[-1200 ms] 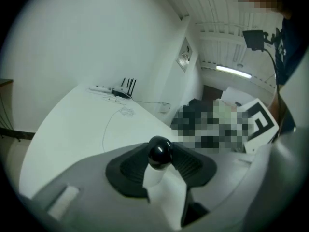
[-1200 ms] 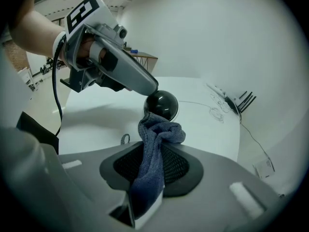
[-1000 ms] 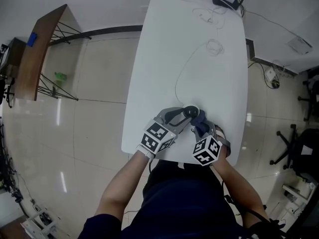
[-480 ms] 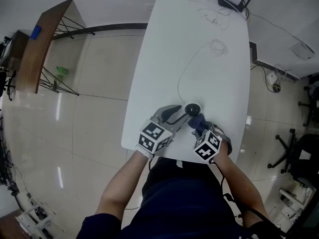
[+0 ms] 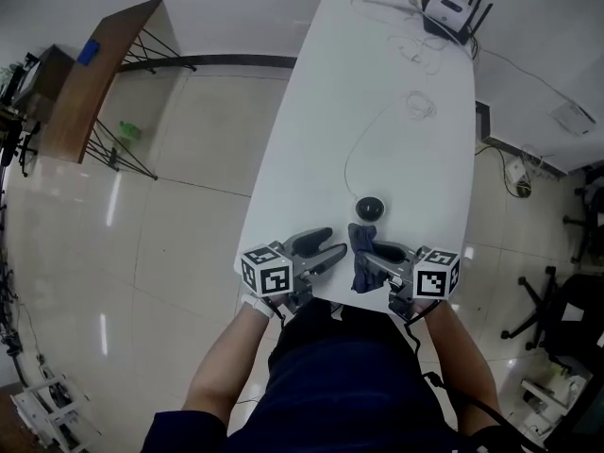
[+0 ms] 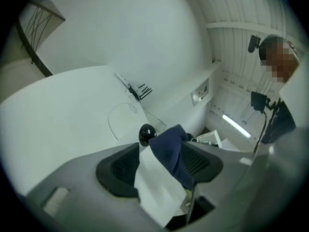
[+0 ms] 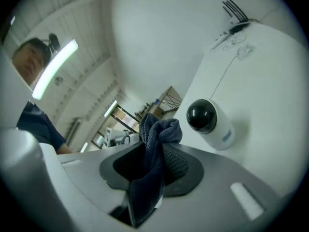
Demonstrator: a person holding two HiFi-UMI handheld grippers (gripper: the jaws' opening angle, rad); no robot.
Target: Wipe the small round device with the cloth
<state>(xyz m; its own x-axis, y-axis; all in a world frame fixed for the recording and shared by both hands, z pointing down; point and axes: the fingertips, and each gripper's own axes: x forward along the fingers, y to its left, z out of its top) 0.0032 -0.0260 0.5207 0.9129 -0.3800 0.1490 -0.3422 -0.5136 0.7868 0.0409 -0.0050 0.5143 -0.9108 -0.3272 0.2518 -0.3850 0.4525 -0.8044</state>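
The small round device [image 5: 370, 208] stands on the white tabletop [image 5: 396, 149] near its front edge, touching neither gripper. Just short of it, the right gripper [image 7: 152, 167] pinches the bunched dark blue cloth [image 5: 362, 274]. The left gripper [image 5: 335, 243] alongside has just been opening, its jaws apart and gripping nothing.

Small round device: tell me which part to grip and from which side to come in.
Probably best: grip the white body of the small round device across its curved sides, below the black dome. Come from the near edge of the table, since its cable leaves toward the far end.
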